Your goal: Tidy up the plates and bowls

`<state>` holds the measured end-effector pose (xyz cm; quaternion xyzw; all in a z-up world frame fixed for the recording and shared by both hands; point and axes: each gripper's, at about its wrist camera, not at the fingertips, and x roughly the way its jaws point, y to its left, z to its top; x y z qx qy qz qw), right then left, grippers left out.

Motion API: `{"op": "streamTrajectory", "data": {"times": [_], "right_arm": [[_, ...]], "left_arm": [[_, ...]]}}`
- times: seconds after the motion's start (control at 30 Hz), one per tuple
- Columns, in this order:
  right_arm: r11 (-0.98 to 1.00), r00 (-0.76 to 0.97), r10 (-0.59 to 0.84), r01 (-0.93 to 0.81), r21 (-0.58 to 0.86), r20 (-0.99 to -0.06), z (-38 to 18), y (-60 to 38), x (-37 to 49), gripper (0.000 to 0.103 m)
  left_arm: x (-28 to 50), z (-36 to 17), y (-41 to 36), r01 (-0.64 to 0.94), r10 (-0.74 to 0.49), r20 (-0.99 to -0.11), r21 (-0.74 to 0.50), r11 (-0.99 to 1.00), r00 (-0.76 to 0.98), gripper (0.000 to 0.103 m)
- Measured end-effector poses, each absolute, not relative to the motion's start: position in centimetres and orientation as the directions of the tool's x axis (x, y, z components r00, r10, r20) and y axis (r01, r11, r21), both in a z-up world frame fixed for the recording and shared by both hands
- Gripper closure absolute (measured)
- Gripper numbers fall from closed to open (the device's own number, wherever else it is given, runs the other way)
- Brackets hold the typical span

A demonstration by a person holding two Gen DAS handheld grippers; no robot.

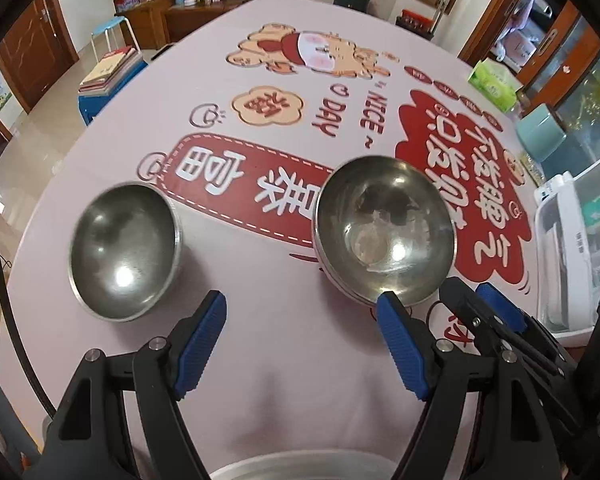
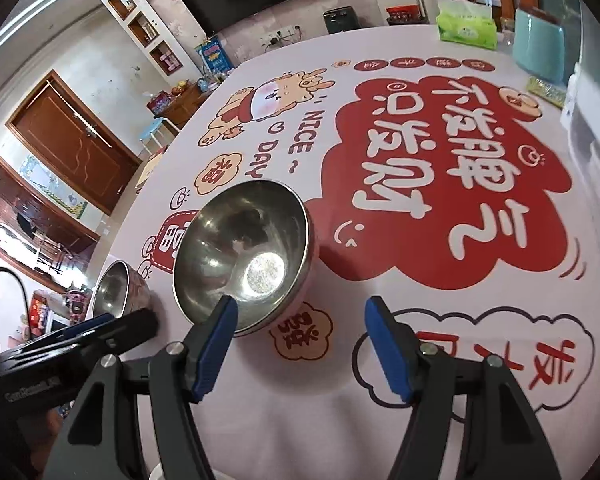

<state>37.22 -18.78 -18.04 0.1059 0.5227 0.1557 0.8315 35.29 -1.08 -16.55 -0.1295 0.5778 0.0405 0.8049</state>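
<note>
Two steel bowls stand on the printed tablecloth [image 1: 284,80]. The single bowl [image 1: 126,250] is on the left. What looks like a nested stack of bowls [image 1: 384,232] is on the right. My left gripper [image 1: 303,298] hangs open over the bare cloth between them, and its right fingertip overlaps the stack's near rim. In the right wrist view, my right gripper [image 2: 302,304] is open just right of the stack [image 2: 244,256], and its left fingertip sits in front of the near rim. The single bowl [image 2: 116,292] lies further left. Nothing is held.
A green tissue box [image 2: 466,24] and a teal container [image 2: 538,48] stand at the table's far right. A white plastic box [image 1: 568,240] sits along the right edge. A blue stool with books [image 1: 108,80] is beyond the left table edge. A white rim [image 1: 276,468] shows below the grippers.
</note>
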Motion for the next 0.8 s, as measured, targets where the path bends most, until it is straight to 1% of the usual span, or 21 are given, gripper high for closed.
{"op": "streamTrajectory", "data": {"times": [0.17,0.3,0.5,0.57,0.67,0.73,0.8], "right_arm": [[0.927,0.398,0.375,-0.147,0.345,-0.837,-19.5,-19.1,37.8,0.037],[0.92,0.402,0.39,-0.131,0.37,-0.829,-20.1,-19.6,38.0,0.037],[0.915,0.386,0.401,-0.122,0.385,-0.83,-20.9,-20.0,38.1,0.037],[0.917,0.388,0.396,-0.117,0.382,-0.832,-21.1,-20.1,38.0,0.037],[0.911,0.386,0.409,-0.116,0.396,-0.827,-21.2,-20.3,37.9,0.039],[0.907,0.382,0.417,-0.122,0.403,-0.824,-21.3,-20.3,37.7,0.041],[0.907,0.387,0.42,-0.133,0.401,-0.821,-21.2,-20.1,37.6,0.047]], "left_arm": [[36.3,-18.3,-1.9,-0.213,-0.098,-0.944,-0.17,0.962,0.315,0.027],[36.7,-19.1,-1.9,-0.216,-0.127,-0.939,-0.203,0.955,0.319,0.027],[36.8,-19.7,-2.2,-0.21,-0.127,-0.938,-0.202,0.957,0.324,0.027],[36.8,-20.0,-2.3,-0.208,-0.135,-0.939,-0.207,0.956,0.316,0.029],[36.8,-20.5,-2.5,-0.206,-0.128,-0.944,-0.197,0.959,0.305,0.038],[36.7,-20.8,-2.6,-0.2,-0.136,-0.945,-0.201,0.959,0.297,0.05],[36.7,-21.1,-2.8,-0.197,-0.144,-0.946,-0.207,0.958,0.29,0.056]]}}
